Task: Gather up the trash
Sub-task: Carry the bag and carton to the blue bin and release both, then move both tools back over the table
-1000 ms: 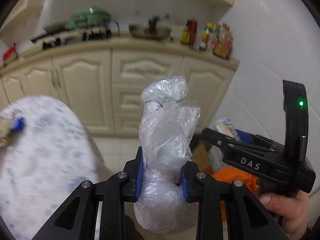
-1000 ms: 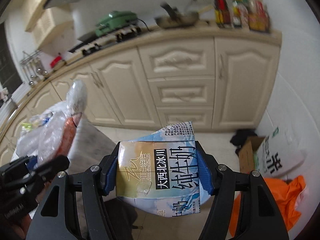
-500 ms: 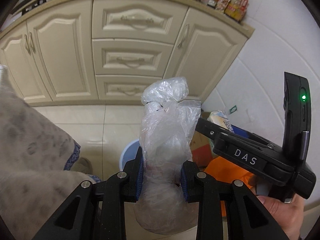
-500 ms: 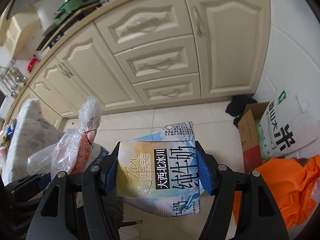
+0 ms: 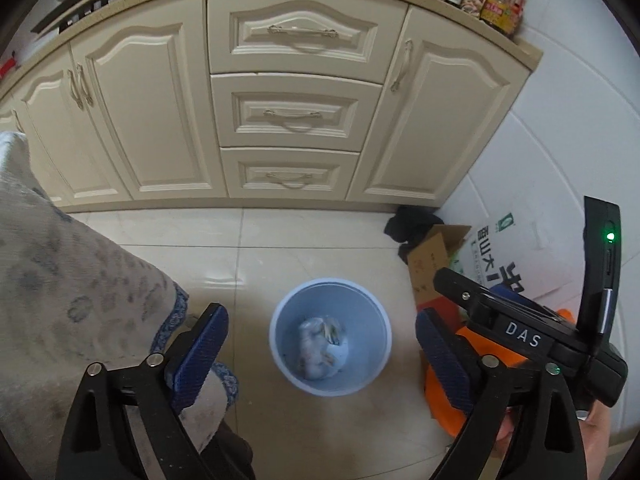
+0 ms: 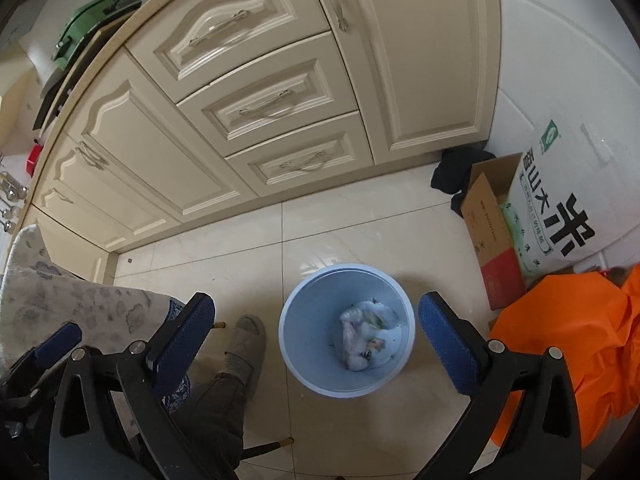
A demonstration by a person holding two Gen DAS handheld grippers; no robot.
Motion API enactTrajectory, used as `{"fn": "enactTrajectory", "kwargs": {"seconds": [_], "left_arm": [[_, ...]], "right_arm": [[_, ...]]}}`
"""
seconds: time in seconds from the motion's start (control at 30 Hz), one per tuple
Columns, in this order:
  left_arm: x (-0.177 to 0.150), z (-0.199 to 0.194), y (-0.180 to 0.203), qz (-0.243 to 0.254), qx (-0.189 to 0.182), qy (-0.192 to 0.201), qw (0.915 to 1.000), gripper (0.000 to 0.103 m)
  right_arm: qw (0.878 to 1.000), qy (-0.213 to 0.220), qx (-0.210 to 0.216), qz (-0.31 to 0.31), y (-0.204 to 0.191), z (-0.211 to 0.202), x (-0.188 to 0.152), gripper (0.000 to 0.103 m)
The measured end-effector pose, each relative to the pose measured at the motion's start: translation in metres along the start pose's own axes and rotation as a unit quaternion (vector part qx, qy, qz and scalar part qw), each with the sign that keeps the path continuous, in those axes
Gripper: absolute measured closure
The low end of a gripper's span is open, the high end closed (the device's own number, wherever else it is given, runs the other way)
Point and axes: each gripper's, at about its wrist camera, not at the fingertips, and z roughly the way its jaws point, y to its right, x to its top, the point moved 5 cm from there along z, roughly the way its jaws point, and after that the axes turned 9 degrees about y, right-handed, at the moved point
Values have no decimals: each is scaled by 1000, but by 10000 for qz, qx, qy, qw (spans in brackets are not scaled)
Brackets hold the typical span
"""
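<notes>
A light blue bin point(image 5: 276, 340) stands on the tiled floor below both grippers. At its bottom lie a crumpled clear plastic bag point(image 5: 316, 350) and a pale milk carton point(image 6: 386, 332). My left gripper point(image 5: 320, 314) hangs over the bin, its jaws opening, with nothing between the blue pads. My right gripper point(image 6: 316, 300) hangs over the same bin point(image 6: 288, 332), its jaws opening wide, nothing between them either. In the left wrist view the right gripper's black body point(image 5: 520, 332) sits close on the right, a hand under it.
Cream cabinets point(image 5: 288, 112) run along the back. A grey patterned tablecloth point(image 5: 60, 288) hangs at the left. Right of the bin are a cardboard box point(image 6: 492, 236), a white rice sack point(image 6: 560, 208), an orange bag point(image 6: 568, 340) and a black cloth point(image 6: 456, 172). A person's shoe point(image 6: 244, 340) is left of the bin.
Both grippers have sunk over the bin and opened. The plastic bag has left the left gripper and the milk carton the right; both now lie in the bin.
</notes>
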Motion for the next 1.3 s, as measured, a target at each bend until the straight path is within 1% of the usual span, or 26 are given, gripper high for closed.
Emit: {"fn": "enactTrajectory", "kwargs": {"seconds": [0.1,0.23,0.33,0.4,0.47,0.67,0.8,0.9,1.0,1.17,1.3], "left_arm": [[-4,-18,8,63,17,115,9999,8],[-9,-53,8,42,49,315,9995,6],[-13,-86,6,28,50,531,9986,3],[-16,-112,3,0,80,738,9972,2],[-21,-138,-5,-28,55,887,9960,1],[-44,-221,-35,-134,183,1392,9900,1],[-68,-277,-60,-220,331,1716,9844,1],[-85,-313,-78,-336,456,1896,9802,1],[-105,-355,-103,-500,660,2135,9734,1],[-139,-412,-132,-679,1037,2426,9622,1],[-174,-454,-159,-913,1358,2584,9521,1]], "right_arm": [[10000,54,-14,-26,-4,-10,1,0],[9998,189,16,-63,-14,-30,4,0],[9994,313,43,-143,-27,-48,8,0],[9989,415,90,-207,-38,-62,11,0],[9980,534,140,-308,-53,-78,12,0],[9941,832,337,-608,-101,-123,10,0],[9901,997,515,-846,-137,-148,4,0],[9858,1094,699,-1069,-170,-166,-2,0],[9804,1164,891,-1317,-205,-180,-9,0],[9674,1221,1299,-1801,-269,-201,-25,0],[9553,1253,1613,-2137,-315,-214,-39,0]]}}
